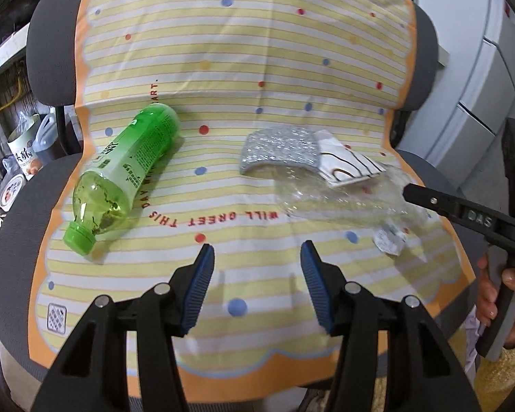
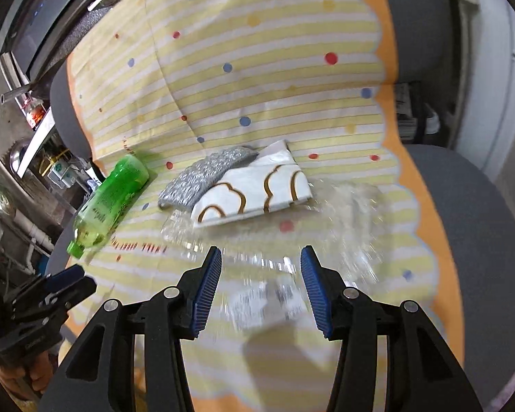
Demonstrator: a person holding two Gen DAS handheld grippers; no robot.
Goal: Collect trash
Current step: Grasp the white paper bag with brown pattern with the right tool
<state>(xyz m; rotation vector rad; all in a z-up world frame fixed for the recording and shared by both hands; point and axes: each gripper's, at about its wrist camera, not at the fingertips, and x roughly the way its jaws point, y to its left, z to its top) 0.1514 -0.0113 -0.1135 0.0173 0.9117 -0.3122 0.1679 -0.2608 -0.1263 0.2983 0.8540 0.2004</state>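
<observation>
The right gripper [image 2: 261,274] has its blue ribbed pads apart and clamps nothing; it hangs low over the crumpled clear plastic wrapper with a small white printed label [image 2: 274,295], the label just in front of the gap between the pads. That low, centred pose suggests the wrapper is the piece it means to take first, though the blur there hides whether either pad touches the film. Just beyond the wrapper, and resting partly on it, lies the folded white paper packet with brown looping lines [image 2: 254,192], which in turn overlaps the glittery silver-grey pad [image 2: 202,171] behind it. Because these three overlap, lifting the wrapper will likely drag the packet along.

The left gripper [image 1: 255,267] is likewise spread, empty, and hovers over bare cloth to the wrapper's [image 1: 343,195] left. Farther left from the wrapper, well apart from it, lies the green plastic drink bottle with a green cap [image 1: 120,175] on its side, cap toward the camera; the left gripper seems placed to go for it.

Everything rests on the yellow-and-white striped cloth with coloured dots and an orange scalloped border [image 1: 257,51], draped over a grey chair [image 1: 51,51]. No bin shows in either view.
</observation>
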